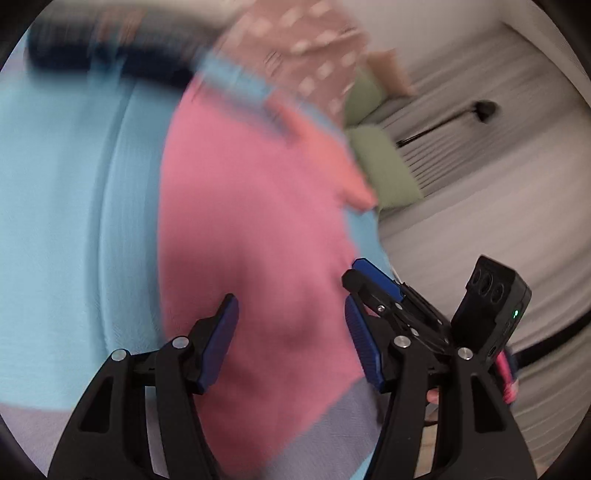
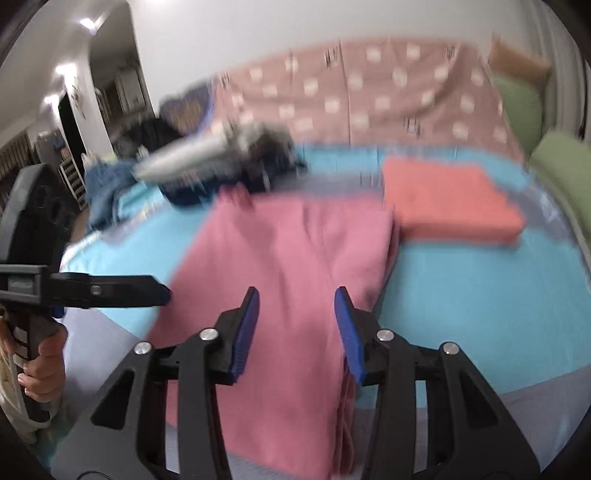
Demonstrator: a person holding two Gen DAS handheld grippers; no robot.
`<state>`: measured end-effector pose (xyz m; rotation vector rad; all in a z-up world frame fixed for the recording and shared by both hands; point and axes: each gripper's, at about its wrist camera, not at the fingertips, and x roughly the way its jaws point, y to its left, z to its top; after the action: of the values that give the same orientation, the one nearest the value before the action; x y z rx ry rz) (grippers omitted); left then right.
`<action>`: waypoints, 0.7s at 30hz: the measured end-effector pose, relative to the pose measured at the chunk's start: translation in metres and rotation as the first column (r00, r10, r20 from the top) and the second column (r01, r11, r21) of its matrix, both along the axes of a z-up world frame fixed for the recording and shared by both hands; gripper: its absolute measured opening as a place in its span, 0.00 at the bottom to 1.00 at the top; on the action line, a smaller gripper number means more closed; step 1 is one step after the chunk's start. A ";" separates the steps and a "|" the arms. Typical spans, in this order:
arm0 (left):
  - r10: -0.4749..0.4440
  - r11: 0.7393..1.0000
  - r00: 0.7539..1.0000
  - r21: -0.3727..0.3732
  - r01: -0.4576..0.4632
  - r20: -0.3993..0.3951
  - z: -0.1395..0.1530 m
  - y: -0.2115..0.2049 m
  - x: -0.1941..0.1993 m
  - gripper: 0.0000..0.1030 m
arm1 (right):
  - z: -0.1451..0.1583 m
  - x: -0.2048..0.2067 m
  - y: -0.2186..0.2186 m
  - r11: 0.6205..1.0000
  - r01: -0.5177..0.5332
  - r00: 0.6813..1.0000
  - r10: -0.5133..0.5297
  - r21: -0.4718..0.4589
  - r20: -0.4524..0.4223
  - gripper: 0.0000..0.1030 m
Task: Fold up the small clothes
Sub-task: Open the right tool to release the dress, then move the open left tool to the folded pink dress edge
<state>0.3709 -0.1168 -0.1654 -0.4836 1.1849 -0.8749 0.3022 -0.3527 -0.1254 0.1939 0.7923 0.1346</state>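
I see my right gripper [image 2: 297,326] with jaws spread, nothing pinched, over the pink cloth [image 2: 280,266] lying folded on the blue sheet [image 2: 461,295]. My left gripper [image 1: 291,343] is spread too, empty. A folded coral cloth [image 2: 450,199] sits at two o'clock.

1. A light blue sheet [image 2: 461,302] covers the bed; a lilac band [image 2: 546,406] runs along its near edge.
2. A pink blanket with pale spots [image 2: 388,96] lies bunched along the far side of the bed, against the white wall [image 2: 295,22].
3. Two green pillows [image 2: 554,170] sit at the right end; one stands behind the other.
4. A dark, blurred heap [image 2: 229,162] rests at the far left of the sheet; what it holds cannot be told.
5. A blue fuzzy fabric [image 2: 107,184] hangs at the bed's left edge.
6. A doorway [image 2: 110,74] opens at far left; ceiling lights glare above it.
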 end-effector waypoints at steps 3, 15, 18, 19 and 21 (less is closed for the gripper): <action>0.003 0.998 0.998 -0.057 -0.007 -0.062 -0.008 0.011 0.001 0.53 | -0.015 -0.004 -0.013 0.998 0.000 1.000 0.002 0.065 -0.023 0.36; 0.005 1.000 0.993 -0.015 -0.003 0.117 0.037 -0.031 0.074 0.61 | -0.007 -0.006 0.050 0.971 -0.144 0.989 0.146 -0.193 -0.005 0.60; 0.050 0.997 0.992 0.050 -0.056 0.112 0.006 -0.034 0.096 0.51 | -0.015 -0.011 0.052 0.962 -0.152 0.988 0.150 -0.225 -0.028 0.61; 0.060 0.998 0.991 0.022 -0.063 0.116 0.001 -0.028 0.098 0.49 | -0.014 -0.012 0.052 0.960 -0.159 0.987 0.154 -0.232 -0.040 0.62; 0.105 0.994 0.991 -0.021 -0.104 0.081 0.001 -0.012 0.103 0.48 | -0.013 -0.015 0.055 0.939 -0.194 0.981 0.180 -0.284 -0.075 0.64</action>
<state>0.4736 -0.1291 -0.1641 -0.5139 1.0692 -0.8075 0.2869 -0.2973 -0.1385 -0.1586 0.8675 0.1915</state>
